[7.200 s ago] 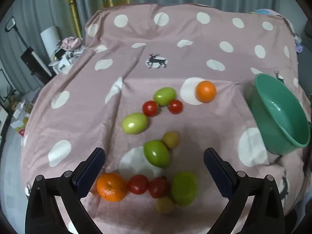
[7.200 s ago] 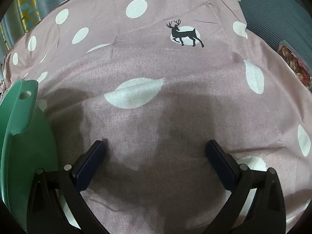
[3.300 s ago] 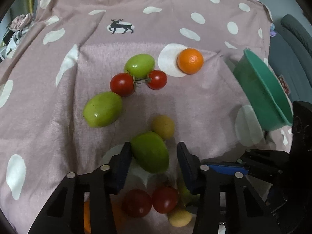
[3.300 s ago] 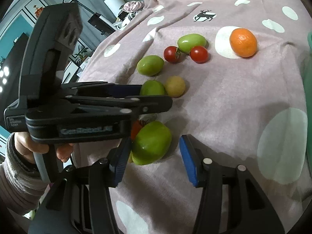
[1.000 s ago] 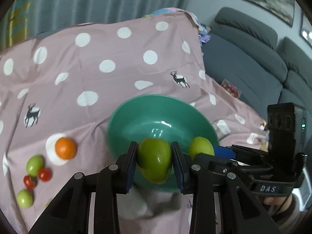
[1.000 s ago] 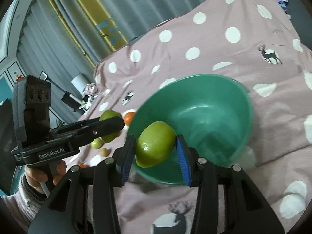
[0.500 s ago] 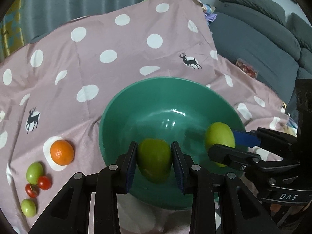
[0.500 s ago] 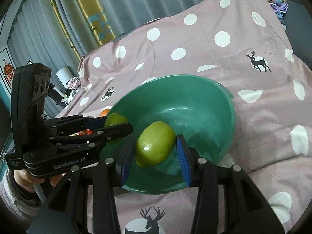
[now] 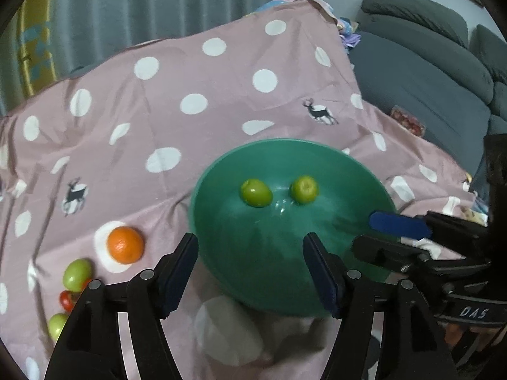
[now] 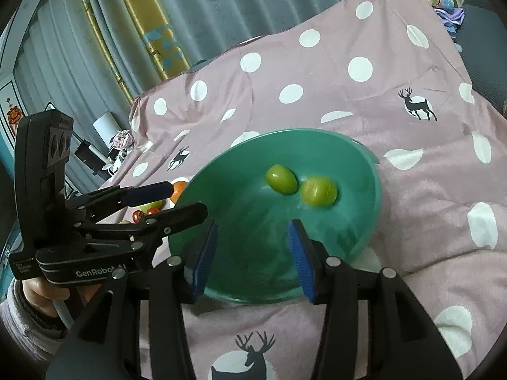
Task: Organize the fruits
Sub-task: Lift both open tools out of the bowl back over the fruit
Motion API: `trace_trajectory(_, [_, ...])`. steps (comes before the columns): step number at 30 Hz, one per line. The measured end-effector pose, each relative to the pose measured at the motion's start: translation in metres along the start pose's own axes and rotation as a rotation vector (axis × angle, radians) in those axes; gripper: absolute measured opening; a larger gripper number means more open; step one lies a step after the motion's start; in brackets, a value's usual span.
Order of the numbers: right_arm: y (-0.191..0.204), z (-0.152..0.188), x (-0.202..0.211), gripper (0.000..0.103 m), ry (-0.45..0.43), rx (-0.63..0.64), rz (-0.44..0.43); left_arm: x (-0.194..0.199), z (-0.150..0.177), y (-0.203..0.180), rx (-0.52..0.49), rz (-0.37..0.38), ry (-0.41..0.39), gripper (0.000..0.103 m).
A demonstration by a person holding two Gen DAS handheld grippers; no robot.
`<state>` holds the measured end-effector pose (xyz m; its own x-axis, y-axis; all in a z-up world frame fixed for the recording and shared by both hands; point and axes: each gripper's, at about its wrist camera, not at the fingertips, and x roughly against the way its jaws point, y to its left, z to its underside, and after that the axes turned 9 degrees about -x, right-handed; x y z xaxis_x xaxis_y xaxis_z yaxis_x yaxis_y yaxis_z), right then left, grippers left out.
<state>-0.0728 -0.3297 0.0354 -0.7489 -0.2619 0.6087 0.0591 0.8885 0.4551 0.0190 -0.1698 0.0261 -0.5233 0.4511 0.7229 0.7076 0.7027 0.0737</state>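
A green bowl (image 9: pixel 221 221) sits on the pink polka-dot cloth and also shows in the right wrist view (image 10: pixel 364 221). Two green fruits lie loose inside it, one to the left (image 9: pixel 256 192) (image 10: pixel 281 179) and one to the right (image 9: pixel 304 189) (image 10: pixel 318 191). My left gripper (image 9: pixel 250 266) is open and empty above the bowl's near rim. My right gripper (image 10: pixel 252 253) is open and empty over the bowl's near side. An orange (image 9: pixel 125 244), green fruits (image 9: pixel 77 269) and a red tomato (image 9: pixel 67 299) lie on the cloth to the left.
The right gripper's body (image 9: pixel 443 253) reaches in at the bowl's right side. The left gripper's body and the hand holding it (image 10: pixel 95 228) stand left of the bowl. A grey sofa (image 9: pixel 427 63) lies beyond the cloth on the right; curtains hang behind.
Both grippers have opened and let go of their green fruits, which now lie in the bowl. Both grippers have drawn back a little from the bowl.
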Motion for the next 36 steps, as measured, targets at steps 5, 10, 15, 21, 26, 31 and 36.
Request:
trace_trajectory(5, [0.004,0.002,0.011,0.061,-0.019,-0.002,-0.007,0.017,0.014,0.004,0.009,-0.049,0.001,0.075])
trace_trajectory(10, [0.016,0.005,0.017,0.068,-0.017,0.012,-0.026,0.037,0.029,0.013,0.039,-0.060,-0.009,0.077])
trace_trajectory(15, [0.034,0.009,0.022,0.069,-0.001,0.055,-0.060,0.061,0.047,0.027,0.051,-0.105,-0.011,0.077])
trace_trajectory(21, [0.060,0.016,0.022,0.075,0.035,0.102,-0.121,0.095,0.078,0.063,0.114,-0.167,-0.015,0.078])
trace_trajectory(26, [0.081,0.023,0.018,0.078,0.069,0.144,-0.175,0.123,0.114,0.098,0.197,-0.242,-0.005,0.085])
trace_trajectory(31, [0.101,0.034,0.008,0.082,0.117,0.191,-0.220,0.138,0.150,0.120,0.276,-0.269,0.026,0.085])
trace_trajectory(36, [0.113,0.043,-0.004,0.082,0.160,0.218,-0.238,0.140,0.173,0.124,0.285,-0.279,0.050,0.085])
